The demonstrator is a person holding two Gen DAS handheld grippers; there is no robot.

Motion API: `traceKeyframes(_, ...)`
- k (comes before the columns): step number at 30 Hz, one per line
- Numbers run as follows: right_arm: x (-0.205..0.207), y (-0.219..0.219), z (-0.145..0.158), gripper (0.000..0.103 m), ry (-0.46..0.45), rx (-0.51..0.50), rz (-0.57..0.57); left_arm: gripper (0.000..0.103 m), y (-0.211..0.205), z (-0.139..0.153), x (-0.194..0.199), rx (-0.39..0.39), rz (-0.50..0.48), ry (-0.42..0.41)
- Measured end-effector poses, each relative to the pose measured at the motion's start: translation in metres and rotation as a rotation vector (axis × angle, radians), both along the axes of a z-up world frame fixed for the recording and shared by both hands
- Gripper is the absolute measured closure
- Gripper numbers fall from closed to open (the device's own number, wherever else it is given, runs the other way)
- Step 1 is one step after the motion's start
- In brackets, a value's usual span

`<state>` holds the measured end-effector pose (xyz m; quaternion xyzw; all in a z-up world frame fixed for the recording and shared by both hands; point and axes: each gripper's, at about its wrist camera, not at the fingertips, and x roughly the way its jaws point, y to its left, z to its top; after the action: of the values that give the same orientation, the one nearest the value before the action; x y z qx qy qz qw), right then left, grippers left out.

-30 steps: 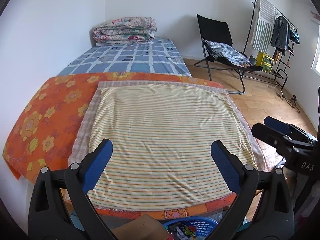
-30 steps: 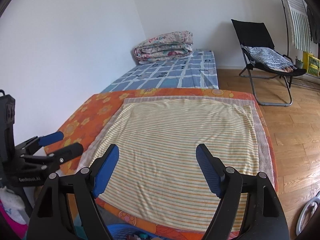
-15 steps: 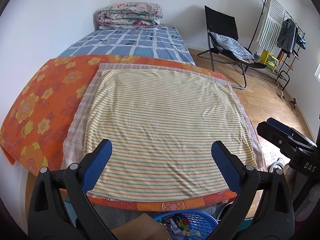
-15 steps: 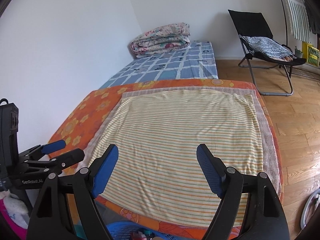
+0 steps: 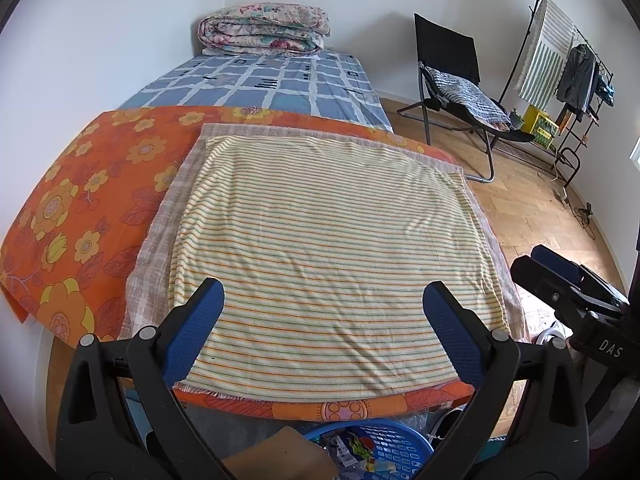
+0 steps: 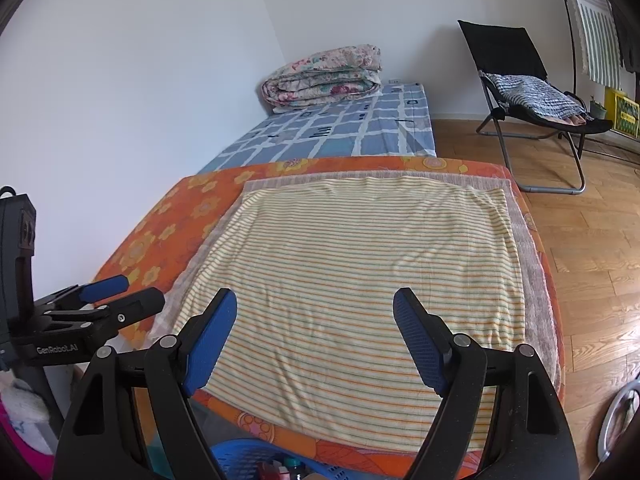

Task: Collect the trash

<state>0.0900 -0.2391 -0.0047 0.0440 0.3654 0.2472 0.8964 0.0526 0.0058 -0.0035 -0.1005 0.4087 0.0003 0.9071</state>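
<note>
My left gripper point(image 5: 323, 296) is open over the near edge of a yellow striped cloth point(image 5: 320, 220), with nothing between its blue pads. My right gripper point(image 6: 315, 300) hangs open and empty above the same cloth point(image 6: 360, 260). Each gripper shows from the side in the other's view: the right gripper point(image 5: 528, 262) at the right edge, the left gripper point(image 6: 140, 292) at the left edge. Below the table's front edge sits a blue plastic basket point(image 5: 404, 440) holding several coloured wrappers point(image 5: 360, 454). Only the rim of that basket point(image 6: 240, 450) shows in the right wrist view.
The striped cloth lies on an orange flowered cover point(image 5: 80, 200). Behind it is a bed with a blue checked sheet point(image 5: 272, 84) and a folded quilt point(image 5: 264, 30). A black folding chair point(image 5: 460, 76) and a clothes rack point(image 5: 568, 64) stand on the wooden floor at right. Brown cardboard point(image 5: 280, 458) lies beside the basket.
The left wrist view has tipped downward, so more of the blue basket and its wrappers shows at the bottom. Both grippers stay open and the right one has hardly moved.
</note>
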Motion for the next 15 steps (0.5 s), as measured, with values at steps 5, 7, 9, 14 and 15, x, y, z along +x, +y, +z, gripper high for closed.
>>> traceKeyframes(5, 0.0001, 0.0002, -0.0017, 0.023, 0.004, -0.002, 0.003, 0.002, 0.0004, 0.0, 0.0001, 0.001, -0.002, 0.0)
traceKeyframes(7, -0.0001, 0.0012, -0.0022, 0.023, 0.005, -0.007, 0.006, 0.002, 0.0, 0.0002, 0.0, 0.002, 0.0, 0.0)
traceKeyframes(9, -0.0003, 0.0015, -0.0023, 0.023, 0.005, -0.005, 0.006, 0.002, 0.0001, 0.0003, 0.0, 0.001, -0.001, -0.001)
traceKeyframes(14, -0.0002, 0.002, -0.0025, 0.023, 0.005, -0.006, 0.006, 0.002, 0.0007, 0.0002, -0.0002, -0.001, 0.002, -0.002)
traceKeyframes(15, -0.0001, 0.0023, -0.0026, 0.023, 0.006, -0.006, 0.006, 0.002, 0.0024, 0.0015, 0.0001, -0.001, 0.004, -0.003)
